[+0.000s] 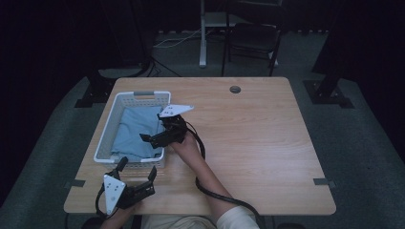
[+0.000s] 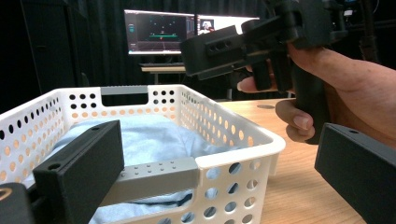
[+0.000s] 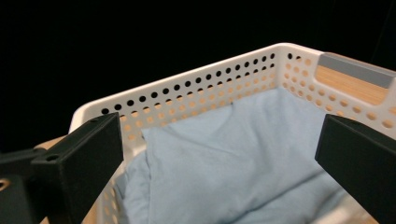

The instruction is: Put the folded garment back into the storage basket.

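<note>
The basket (image 1: 108,138) lies lengthwise away from the person.

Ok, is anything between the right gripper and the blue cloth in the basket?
Nothing visible. The right gripper hangs open over the basket's right rim, and in its own view only open space lies between its jaws and the blue cloth.

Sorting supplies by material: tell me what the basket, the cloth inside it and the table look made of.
Basket: looks like white moulded plastic, matte, with punched round holes.
Cloth: soft woven fabric, pale blue, creased.
Table: wood-grain top, probably laminate given its even sheen.
</note>
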The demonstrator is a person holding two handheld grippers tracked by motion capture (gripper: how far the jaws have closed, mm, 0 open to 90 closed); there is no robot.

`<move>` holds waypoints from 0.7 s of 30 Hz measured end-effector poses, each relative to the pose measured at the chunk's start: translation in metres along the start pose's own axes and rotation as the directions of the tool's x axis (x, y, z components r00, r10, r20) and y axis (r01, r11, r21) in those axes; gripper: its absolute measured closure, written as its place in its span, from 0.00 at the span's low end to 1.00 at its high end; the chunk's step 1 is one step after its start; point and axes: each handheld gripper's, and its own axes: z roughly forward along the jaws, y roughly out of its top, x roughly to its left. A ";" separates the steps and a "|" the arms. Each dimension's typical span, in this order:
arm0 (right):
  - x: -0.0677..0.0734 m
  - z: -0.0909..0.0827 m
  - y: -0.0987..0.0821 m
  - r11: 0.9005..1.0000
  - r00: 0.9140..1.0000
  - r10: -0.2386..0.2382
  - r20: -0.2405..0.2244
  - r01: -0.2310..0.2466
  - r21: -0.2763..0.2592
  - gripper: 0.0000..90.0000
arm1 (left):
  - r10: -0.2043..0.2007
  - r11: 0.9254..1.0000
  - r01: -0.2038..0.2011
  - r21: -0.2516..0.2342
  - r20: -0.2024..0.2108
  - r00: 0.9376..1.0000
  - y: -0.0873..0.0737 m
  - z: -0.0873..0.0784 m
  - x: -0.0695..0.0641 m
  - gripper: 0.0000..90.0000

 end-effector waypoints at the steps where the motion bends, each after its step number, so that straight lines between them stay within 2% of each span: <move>1: 0.000 -0.001 -0.001 1.000 1.000 -0.006 0.002 0.006 -0.001 0.01 | 0.000 1.000 0.000 0.000 0.000 1.000 0.000 0.000 0.000 0.03; 5: -0.003 -0.005 -0.004 1.000 1.000 0.001 0.009 -0.001 -0.004 0.01 | 0.000 1.000 0.000 0.000 0.000 1.000 0.000 0.000 0.000 0.03; 12: -0.003 -0.015 -0.007 1.000 0.999 -0.014 0.028 0.014 -0.015 0.01 | 0.000 1.000 0.000 0.001 0.000 1.000 0.000 0.000 0.000 0.03; 14: -0.003 -0.019 -0.008 1.000 1.000 -0.012 0.015 0.013 -0.025 0.01 | 0.000 1.000 0.000 0.001 0.000 1.000 0.000 0.000 0.000 0.03; 21: -0.003 -0.034 -0.010 1.000 0.998 -0.012 0.070 0.013 -0.013 0.01 | 0.000 1.000 0.000 0.001 0.000 1.000 0.000 0.000 0.000 0.03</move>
